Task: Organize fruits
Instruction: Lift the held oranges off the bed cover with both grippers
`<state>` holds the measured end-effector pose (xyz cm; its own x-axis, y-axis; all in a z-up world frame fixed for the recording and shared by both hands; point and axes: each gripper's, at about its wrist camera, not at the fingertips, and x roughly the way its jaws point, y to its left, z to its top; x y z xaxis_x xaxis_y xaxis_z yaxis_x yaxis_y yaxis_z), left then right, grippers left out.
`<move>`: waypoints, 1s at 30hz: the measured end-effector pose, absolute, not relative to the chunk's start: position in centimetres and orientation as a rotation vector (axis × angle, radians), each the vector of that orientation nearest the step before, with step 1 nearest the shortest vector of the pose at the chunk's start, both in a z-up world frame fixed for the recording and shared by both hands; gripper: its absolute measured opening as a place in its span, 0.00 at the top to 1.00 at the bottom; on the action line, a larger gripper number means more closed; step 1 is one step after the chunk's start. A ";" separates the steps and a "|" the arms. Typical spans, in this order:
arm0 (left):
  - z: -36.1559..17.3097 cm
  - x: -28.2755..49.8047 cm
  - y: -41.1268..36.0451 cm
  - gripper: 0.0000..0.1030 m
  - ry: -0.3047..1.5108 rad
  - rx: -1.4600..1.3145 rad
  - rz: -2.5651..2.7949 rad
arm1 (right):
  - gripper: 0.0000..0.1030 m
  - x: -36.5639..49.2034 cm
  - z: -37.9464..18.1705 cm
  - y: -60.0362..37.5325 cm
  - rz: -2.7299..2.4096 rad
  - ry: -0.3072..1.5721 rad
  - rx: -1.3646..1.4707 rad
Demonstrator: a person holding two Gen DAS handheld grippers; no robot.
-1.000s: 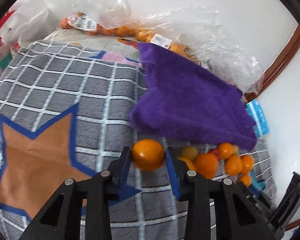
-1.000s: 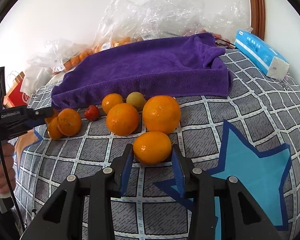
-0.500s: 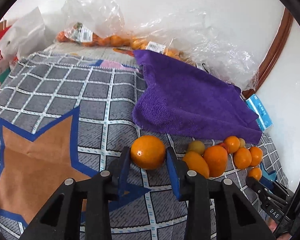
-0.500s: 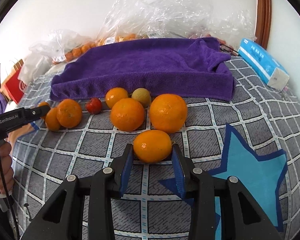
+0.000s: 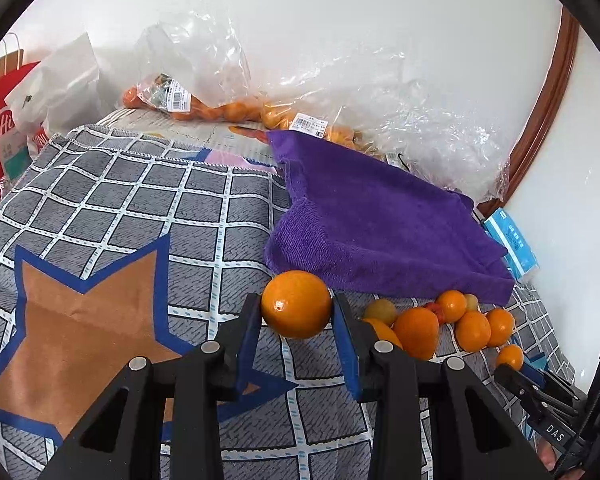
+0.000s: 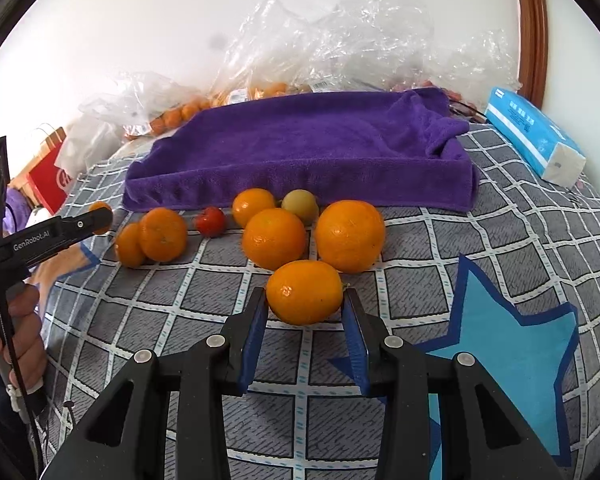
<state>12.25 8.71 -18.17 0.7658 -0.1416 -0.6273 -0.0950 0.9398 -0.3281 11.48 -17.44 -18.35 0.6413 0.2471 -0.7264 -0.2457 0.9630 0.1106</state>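
Centrally, each wrist view shows one orange fruit clamped between blue finger pads. Left gripper (image 5: 296, 316) grips a round orange (image 5: 296, 304) just in front of the near left corner of the purple towel (image 5: 380, 224); whether this fruit rests on the checked cloth (image 5: 140, 208) or hangs above it cannot be told. Right gripper (image 6: 305, 316) grips an oval orange (image 6: 305, 292) at the near edge of the loose fruit cluster (image 6: 276, 236), close to two larger oranges. A small red fruit (image 6: 211, 221) and a yellowish one (image 6: 300, 205) lie nearer the towel's edge. Beyond the towel, clear plastic bags (image 6: 340, 52) hold more fruit, partly hidden and hard to make out. A blue tissue pack (image 6: 534, 136) lies far right. A hand (image 6: 24, 336), cut off at the left edge, holds the left gripper's handle.
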 end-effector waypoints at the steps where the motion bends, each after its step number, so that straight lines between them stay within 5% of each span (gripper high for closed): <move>1: -18.1 12.3 8.8 0.67 0.698 -0.358 -0.027 | 0.63 11.4 -18.3 -17.5 0.281 0.820 0.006; 30: -16.6 10.7 9.5 0.67 0.592 -0.412 -0.067 | 0.63 9.6 -16.8 -18.1 0.208 0.748 0.040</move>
<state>10.67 9.50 -16.57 0.8303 -0.1783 -0.5280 -0.0550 0.9166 -0.3961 9.60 -18.15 -16.83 0.7136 0.2020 -0.6708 -0.1734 0.9787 0.1102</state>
